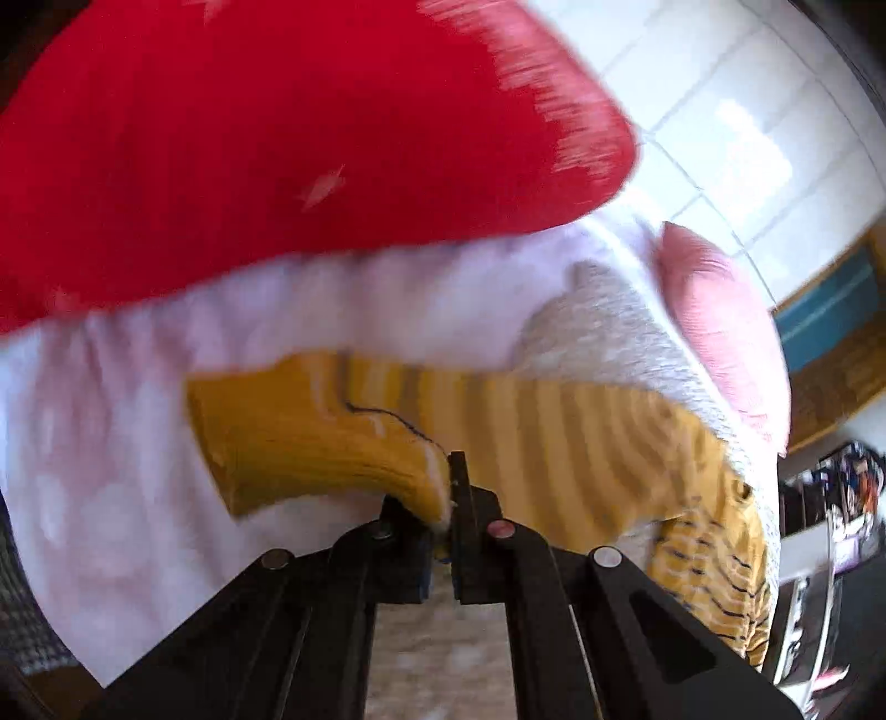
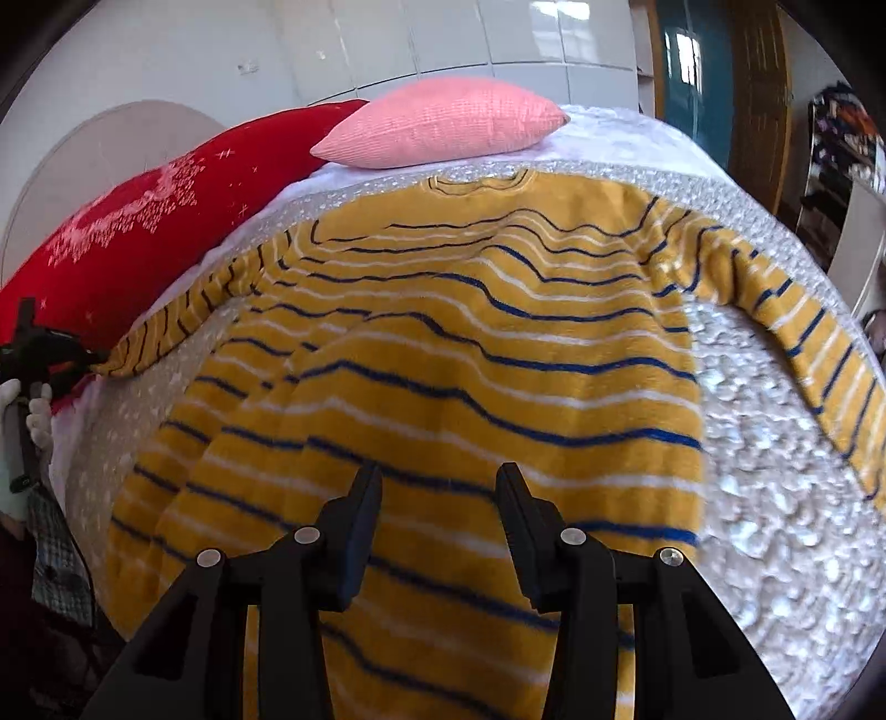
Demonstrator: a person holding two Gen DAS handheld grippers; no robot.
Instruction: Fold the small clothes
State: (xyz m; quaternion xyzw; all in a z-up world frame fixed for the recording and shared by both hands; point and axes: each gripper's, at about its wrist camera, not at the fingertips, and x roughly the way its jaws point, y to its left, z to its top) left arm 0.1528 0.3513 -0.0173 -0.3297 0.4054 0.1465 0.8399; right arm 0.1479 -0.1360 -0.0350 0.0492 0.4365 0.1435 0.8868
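A yellow sweater (image 2: 443,354) with blue and white stripes lies spread flat on the bed, neck toward the pillows and both sleeves stretched outward. My left gripper (image 1: 449,498) is shut on the cuff of the left sleeve (image 1: 310,437); that sleeve end is lifted and bent over. In the right wrist view the left gripper (image 2: 83,357) shows at the far left, a gloved hand holding it at the sleeve's tip. My right gripper (image 2: 437,487) stands open just above the sweater's lower body, with nothing between its fingers.
A pink pillow (image 2: 443,122) and a red patterned pillow (image 2: 144,232) lie at the head of the bed. The silvery textured bedspread (image 2: 775,471) surrounds the sweater. A tiled wall (image 2: 470,33) stands behind and a teal door (image 2: 692,66) at the right.
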